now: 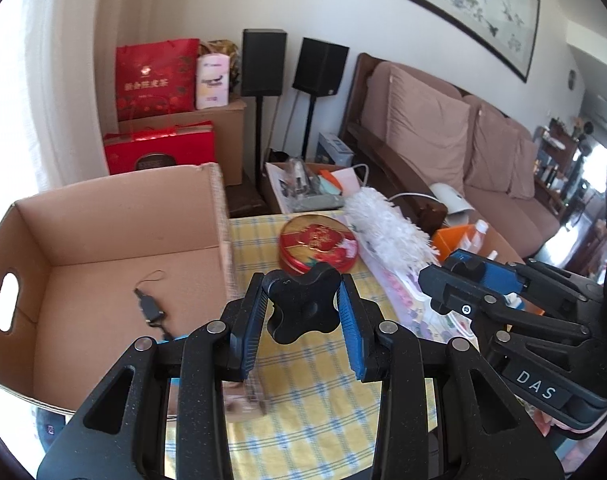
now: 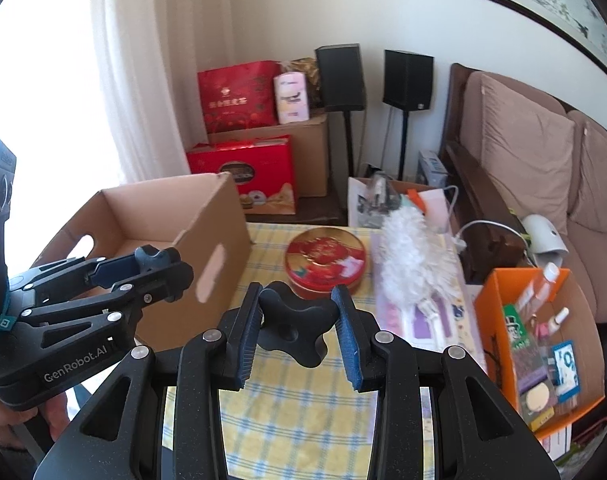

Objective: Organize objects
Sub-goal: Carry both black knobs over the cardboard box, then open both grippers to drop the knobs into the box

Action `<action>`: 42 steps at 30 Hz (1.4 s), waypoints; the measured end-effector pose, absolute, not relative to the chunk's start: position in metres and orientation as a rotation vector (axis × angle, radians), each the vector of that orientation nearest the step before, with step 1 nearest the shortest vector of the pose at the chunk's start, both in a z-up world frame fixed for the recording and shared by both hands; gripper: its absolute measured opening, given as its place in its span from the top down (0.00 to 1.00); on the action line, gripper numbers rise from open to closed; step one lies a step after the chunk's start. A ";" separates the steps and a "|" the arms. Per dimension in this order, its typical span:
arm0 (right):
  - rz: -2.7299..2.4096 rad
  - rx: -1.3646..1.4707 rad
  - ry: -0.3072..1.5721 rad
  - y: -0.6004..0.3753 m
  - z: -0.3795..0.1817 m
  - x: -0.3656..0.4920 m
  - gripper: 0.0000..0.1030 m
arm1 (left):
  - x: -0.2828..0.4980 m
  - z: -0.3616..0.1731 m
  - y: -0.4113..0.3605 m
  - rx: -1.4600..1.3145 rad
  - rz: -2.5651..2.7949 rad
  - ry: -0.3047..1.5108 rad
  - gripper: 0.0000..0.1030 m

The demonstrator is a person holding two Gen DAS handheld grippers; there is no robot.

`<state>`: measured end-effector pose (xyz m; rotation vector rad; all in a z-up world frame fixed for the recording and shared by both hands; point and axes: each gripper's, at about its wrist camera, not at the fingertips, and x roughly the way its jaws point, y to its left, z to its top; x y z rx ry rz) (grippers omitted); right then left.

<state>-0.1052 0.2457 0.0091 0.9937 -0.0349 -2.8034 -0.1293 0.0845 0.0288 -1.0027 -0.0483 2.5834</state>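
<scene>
Aloft over the checked table (image 2: 303, 412), both tongs (image 1: 303, 312) (image 2: 297, 320) around black knobs (image 1: 303, 304).

"DAS" on the right tool (image 1: 459, 276), "GenRobot.AI" on the left tool (image 2: 159, 264)

Matt black plastic knob (image 1: 303, 306) between ribbed blue rubbery pads (image 1: 351, 334). Speckled matt black plastic on left gripper (image 1: 303, 320) and right gripper (image 2: 299, 322), with small shiny metal pins. Plain brown cardboard box (image 1: 115, 216), rough and dull. Woven checked cloth on table (image 1: 311, 400). Glossy printed metal tin (image 1: 319, 248). Fluffy white duster (image 1: 383, 232). Glossy red paper bag (image 1: 155, 78). Soft brown fabric on sofa (image 1: 463, 148). Orange cardboard box (image 2: 499, 320), smooth.
</scene>
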 end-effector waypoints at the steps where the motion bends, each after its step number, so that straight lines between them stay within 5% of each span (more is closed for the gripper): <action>1: -2.795 0.993 -0.031 0.241 0.010 -0.107 0.66 | -0.130 0.029 0.080 -1.006 2.591 -0.050 0.68; 42: -2.518 0.997 0.066 0.115 -0.020 -0.153 0.65 | -0.146 -0.022 -0.034 -1.221 2.661 -0.137 0.67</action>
